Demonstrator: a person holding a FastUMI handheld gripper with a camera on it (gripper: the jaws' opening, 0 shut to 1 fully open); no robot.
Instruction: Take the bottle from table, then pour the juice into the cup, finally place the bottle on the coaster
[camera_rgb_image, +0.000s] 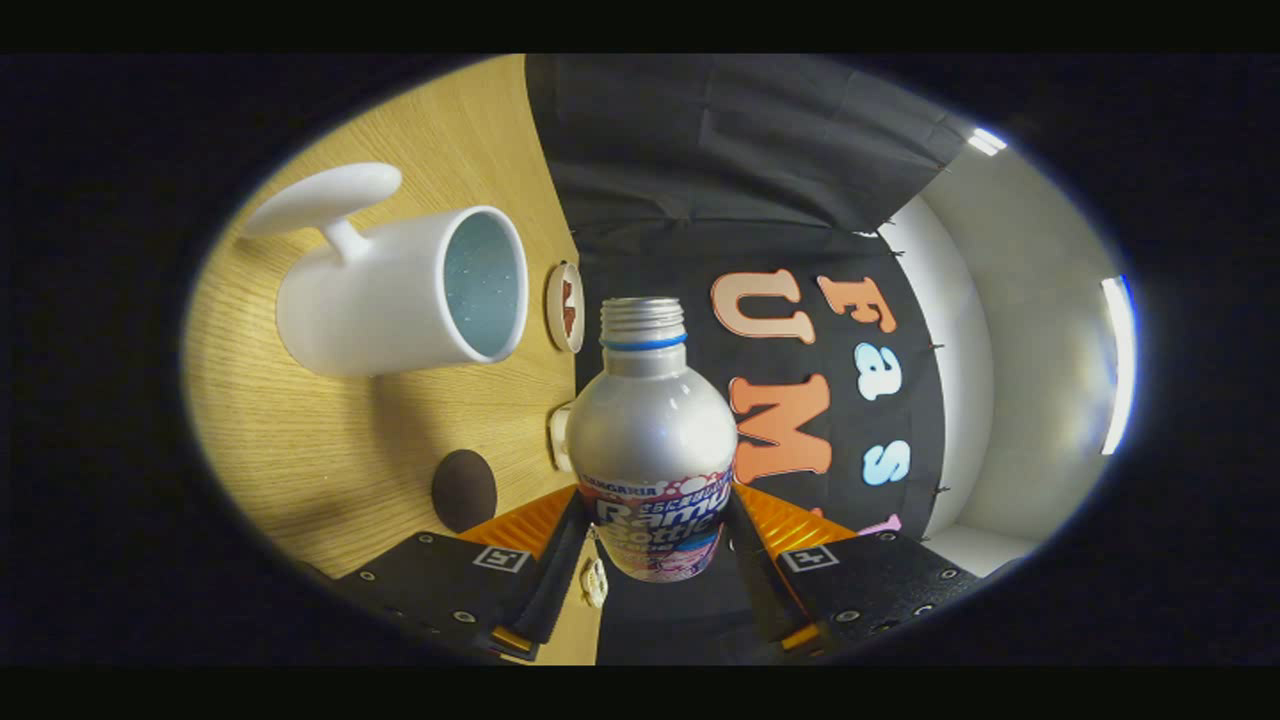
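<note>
Wooden table edge lies beside the capless bottle clamped in the hand-held gripper, cup apart.

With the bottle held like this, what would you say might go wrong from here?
The uncapped silver aluminium bottle is gripped low, near its base, by the gripper, so it might pivot or slip as it tips further.
Its open neck sits beside the white ceramic cup, not above the rim; juice could spill onto the wooden table.

I'm seeing ceiling strip lights glaring beyond the bottle, highlights streaking its shoulder, fisheye bending everything around it.
</note>
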